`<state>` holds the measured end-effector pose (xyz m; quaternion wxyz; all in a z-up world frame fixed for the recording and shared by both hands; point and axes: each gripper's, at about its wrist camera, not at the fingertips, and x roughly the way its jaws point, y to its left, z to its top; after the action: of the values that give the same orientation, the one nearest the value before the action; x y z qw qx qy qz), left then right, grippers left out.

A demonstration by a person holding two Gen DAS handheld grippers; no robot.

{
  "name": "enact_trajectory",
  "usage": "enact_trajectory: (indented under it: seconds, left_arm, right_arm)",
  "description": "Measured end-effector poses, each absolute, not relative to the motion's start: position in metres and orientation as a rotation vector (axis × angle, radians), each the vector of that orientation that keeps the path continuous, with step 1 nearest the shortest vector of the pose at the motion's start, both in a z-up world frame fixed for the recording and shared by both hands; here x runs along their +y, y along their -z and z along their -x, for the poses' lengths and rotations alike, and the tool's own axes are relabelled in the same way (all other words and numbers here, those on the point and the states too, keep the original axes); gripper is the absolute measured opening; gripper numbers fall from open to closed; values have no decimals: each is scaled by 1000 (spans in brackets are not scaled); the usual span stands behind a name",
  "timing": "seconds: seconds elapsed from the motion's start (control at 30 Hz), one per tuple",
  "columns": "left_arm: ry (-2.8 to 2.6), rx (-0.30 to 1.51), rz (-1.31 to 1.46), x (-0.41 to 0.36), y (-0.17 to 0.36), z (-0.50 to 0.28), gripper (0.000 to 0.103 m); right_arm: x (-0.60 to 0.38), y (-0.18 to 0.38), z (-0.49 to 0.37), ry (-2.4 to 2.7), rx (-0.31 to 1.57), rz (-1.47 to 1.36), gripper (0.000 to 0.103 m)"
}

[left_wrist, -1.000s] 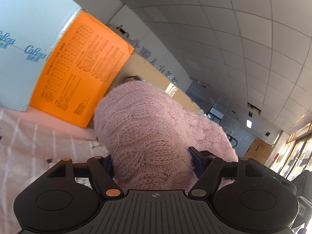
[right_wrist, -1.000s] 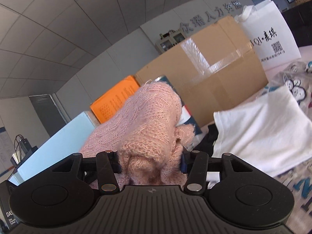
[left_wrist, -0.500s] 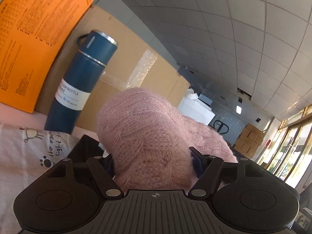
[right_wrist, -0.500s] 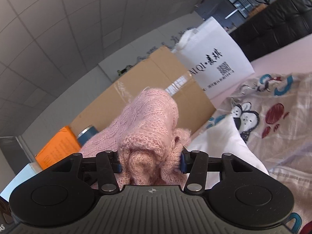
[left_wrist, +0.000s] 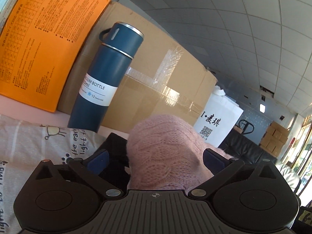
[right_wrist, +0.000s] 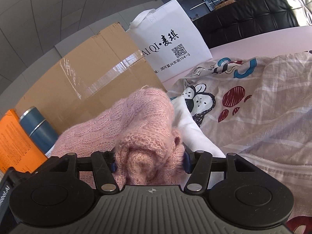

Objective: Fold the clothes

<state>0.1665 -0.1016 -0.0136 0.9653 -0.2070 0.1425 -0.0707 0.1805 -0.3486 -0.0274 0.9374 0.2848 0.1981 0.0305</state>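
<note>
A pink knitted sweater point(left_wrist: 165, 156) is bunched between the fingers of my left gripper point(left_wrist: 156, 158). The left jaws now stand wide, with a gap between the left pad point(left_wrist: 98, 159) and the knit. The same sweater point(right_wrist: 136, 128) is pinched in my right gripper point(right_wrist: 149, 161), which is shut on a rolled fold of it. The sweater lies low over a white garment point(right_wrist: 192, 134) and a dark garment point(left_wrist: 115, 146) on the printed sheet point(right_wrist: 253, 107).
A blue vacuum bottle point(left_wrist: 105, 81) stands by a cardboard box point(left_wrist: 156, 78) and an orange box point(left_wrist: 41, 39) at the back. A white shopping bag point(right_wrist: 169, 44) stands beside the cardboard box. A black sofa point(right_wrist: 253, 9) lies beyond the bed.
Both grippers have swung right and come down toward the bed with the sweater. The left jaws have opened wider around the knit. The right grip is unchanged.
</note>
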Motion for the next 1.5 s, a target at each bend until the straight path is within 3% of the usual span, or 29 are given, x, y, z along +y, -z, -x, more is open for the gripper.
enact_trajectory:
  seconds: [0.13, 0.33, 0.53, 0.8, 1.03, 1.27, 1.5]
  left_arm:
    - [63, 357, 380, -102, 17, -175, 103]
    - [61, 262, 354, -99, 5, -156, 103]
    - [64, 148, 290, -85, -18, -115, 103]
    - [79, 30, 174, -44, -42, -40, 103]
    - [77, -43, 130, -15, -50, 6, 103]
    - [89, -45, 117, 2, -40, 20, 103]
    - [111, 1, 107, 11, -27, 17, 103]
  right_arm:
    - [-340, 29, -180, -42, 412, -510, 60]
    - [-337, 25, -171, -54, 331, -471, 75]
    - [-331, 13, -128, -52, -26, -412, 103]
    - [-312, 5, -85, -138, -238, -313, 103]
    - [-286, -30, -35, -299, -76, -412, 103]
    - [-241, -47, 19, -267, 40, -315, 103]
    - [-212, -27, 19, -95, 32, -178, 103]
